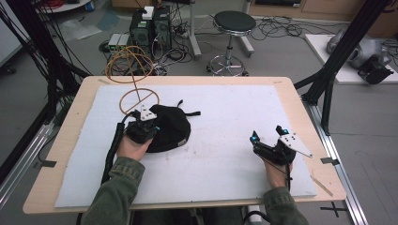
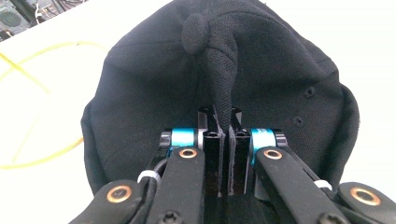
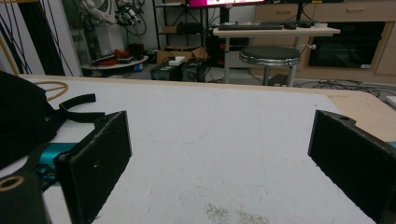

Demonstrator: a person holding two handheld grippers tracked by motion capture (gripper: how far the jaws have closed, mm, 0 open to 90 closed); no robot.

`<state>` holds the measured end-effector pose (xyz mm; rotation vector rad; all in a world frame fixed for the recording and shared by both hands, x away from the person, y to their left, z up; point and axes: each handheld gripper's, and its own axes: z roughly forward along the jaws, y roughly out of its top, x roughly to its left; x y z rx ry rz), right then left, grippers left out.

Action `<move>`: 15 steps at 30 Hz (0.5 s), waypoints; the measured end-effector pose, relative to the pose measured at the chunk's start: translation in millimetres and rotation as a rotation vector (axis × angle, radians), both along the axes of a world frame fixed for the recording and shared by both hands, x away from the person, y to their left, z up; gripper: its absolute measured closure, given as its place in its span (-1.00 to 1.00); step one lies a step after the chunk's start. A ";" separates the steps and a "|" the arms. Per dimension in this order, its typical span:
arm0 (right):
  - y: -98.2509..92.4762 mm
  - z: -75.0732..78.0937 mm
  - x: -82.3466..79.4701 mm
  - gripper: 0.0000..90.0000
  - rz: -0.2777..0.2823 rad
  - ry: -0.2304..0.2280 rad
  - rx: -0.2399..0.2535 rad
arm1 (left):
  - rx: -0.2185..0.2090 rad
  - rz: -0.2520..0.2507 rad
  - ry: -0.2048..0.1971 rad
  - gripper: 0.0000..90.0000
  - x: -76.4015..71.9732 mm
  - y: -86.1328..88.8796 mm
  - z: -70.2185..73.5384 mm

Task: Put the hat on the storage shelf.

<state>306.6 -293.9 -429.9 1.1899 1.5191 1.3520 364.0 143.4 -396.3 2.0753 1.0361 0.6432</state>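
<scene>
While right gripper gapes, left gripper pinches (seemingly) black cap fabric.

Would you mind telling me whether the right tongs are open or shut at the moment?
Open. In the right gripper view, the right tongs have their jaws far apart over the white mat, gripping nothing.
</scene>
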 end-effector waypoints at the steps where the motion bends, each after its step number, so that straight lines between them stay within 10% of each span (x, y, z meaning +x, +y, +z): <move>1: 0.1 0.1 -0.1 -0.89 0.000 0.000 0.001 | 0.000 -0.004 -0.002 0.95 -0.4 0.4 0.1; 11: 0.9 0.7 -0.7 -0.89 0.007 -0.005 -0.003 | -0.010 -0.002 -0.065 0.95 -10.7 4.5 0.3; 15: 1.2 1.5 -1.4 -0.89 0.007 -0.002 0.005 | -0.017 0.019 -0.154 0.95 -20.2 8.5 9.6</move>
